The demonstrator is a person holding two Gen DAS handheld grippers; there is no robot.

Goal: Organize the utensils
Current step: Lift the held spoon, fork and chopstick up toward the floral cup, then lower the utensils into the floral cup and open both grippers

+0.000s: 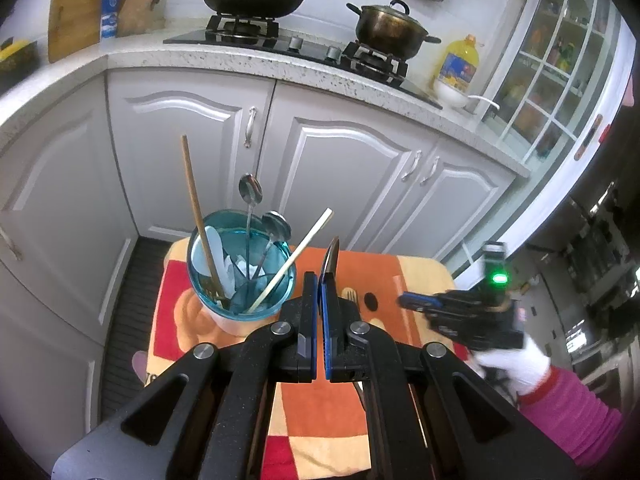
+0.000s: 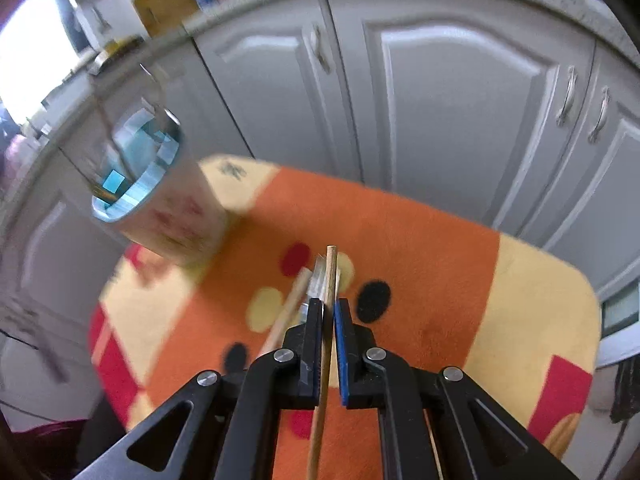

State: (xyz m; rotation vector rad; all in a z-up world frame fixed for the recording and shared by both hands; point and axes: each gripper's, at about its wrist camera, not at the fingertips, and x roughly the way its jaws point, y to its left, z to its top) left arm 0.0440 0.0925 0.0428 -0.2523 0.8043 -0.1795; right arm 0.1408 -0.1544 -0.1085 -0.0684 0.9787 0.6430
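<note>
Knife (image 1: 331,258) clamped upright in left gripper (image 1: 320,280), wooden chopstick (image 2: 327,320) pinched by right gripper (image 2: 329,306) (seen only from right wrist), blue cup (image 1: 240,272) sharply shown from left.

We see an evenly lit kitchen, with fisheye bending at the edges. Our right wrist view is motion-blurred; a window (image 2: 28,52) there glares white.

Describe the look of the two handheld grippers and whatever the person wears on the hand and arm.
Both the left gripper and the right gripper are matte black, with slotted linkage arms, silver rivets and blue pads lining the jaws. In the left wrist view, a green light glows on the right gripper. The hand wears a white glove under a pink-and-red ribbed sleeve.
</note>
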